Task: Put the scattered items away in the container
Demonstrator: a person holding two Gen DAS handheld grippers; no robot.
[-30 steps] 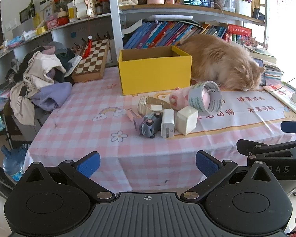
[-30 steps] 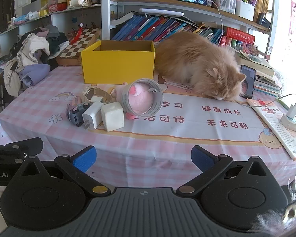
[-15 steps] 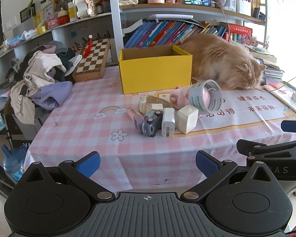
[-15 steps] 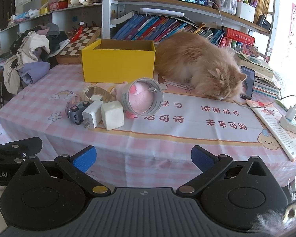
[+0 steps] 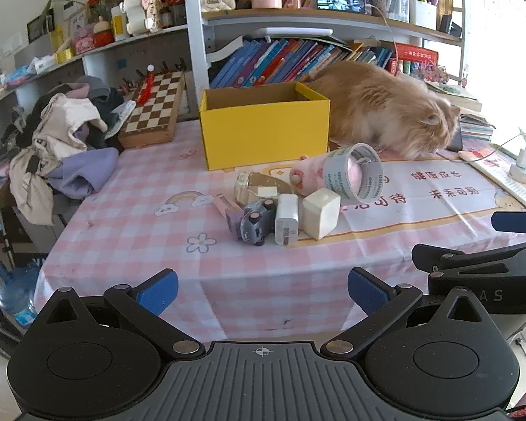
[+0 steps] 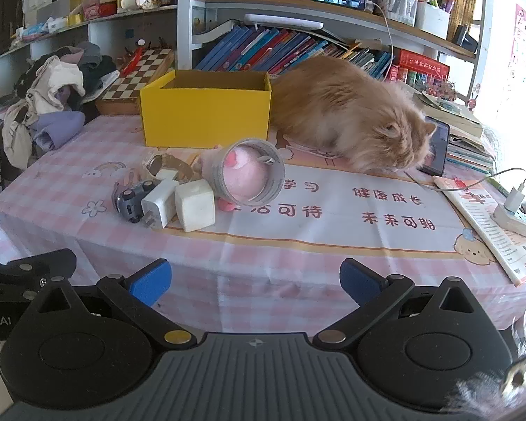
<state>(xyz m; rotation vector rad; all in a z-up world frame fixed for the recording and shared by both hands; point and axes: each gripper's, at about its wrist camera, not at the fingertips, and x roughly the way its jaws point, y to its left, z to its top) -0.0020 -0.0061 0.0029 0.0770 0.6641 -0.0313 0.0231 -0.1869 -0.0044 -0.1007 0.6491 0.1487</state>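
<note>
While both hand-held tools hang short of the near edge of the pink checked tablecloth (image 5: 129, 224), the left gripper (image 5: 263, 291) has its blue-padded fingers (image 5: 157, 289) spread wide with nothing between them, and the right gripper (image 6: 256, 280) is equally wide and bare. Ahead of both, past the table edge, lies a huddle of small things: a grey toy car (image 5: 257, 221), a white wall charger (image 5: 285, 219) touching it, a cream cube-shaped block (image 5: 321, 212) just beside that, and a grey ring of tape (image 6: 250, 172) on its side with a pink plush toy (image 6: 243, 175) showing through it. Farther ahead stands the open yellow cardboard box (image 5: 264, 129), an orange long-haired cat (image 6: 350, 115) lying right beside it.
</note>
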